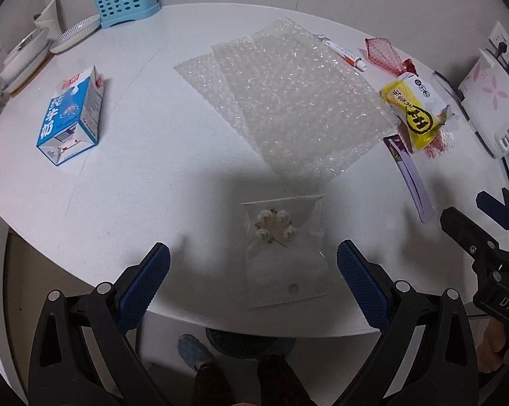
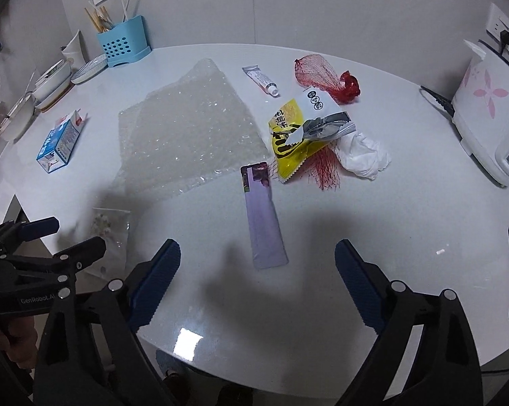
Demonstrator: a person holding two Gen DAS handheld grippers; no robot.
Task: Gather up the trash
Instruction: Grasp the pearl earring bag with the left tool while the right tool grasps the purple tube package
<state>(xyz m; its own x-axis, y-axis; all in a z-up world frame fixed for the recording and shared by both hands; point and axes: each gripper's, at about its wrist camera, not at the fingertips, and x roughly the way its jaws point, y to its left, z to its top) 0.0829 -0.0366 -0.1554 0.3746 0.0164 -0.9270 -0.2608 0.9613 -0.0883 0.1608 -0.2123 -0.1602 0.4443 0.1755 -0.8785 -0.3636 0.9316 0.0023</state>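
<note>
both grippers hover wide and empty: nothing collected yet.

your left gripper [image 1: 253, 270] hangs over the clear pouch [image 1: 284, 250] holding a pearl piece at the near table [image 1: 125, 176] edge; your right gripper [image 2: 257, 267] hangs over the lilac wrapper [image 2: 264, 223]. next, i'd judge, drop onto one piece and close. the bubble wrap [image 1: 288, 101], yellow snack bag [image 2: 295, 135] and red net [image 2: 318, 74] lie beyond. the blue holder [image 2: 124, 45] holds chopsticks.

Right gripper [image 2: 257, 264] hangs wide open above the near end of the lilac wrapper [image 2: 263, 218], bubble wrap [image 2: 186, 128] far left
</note>
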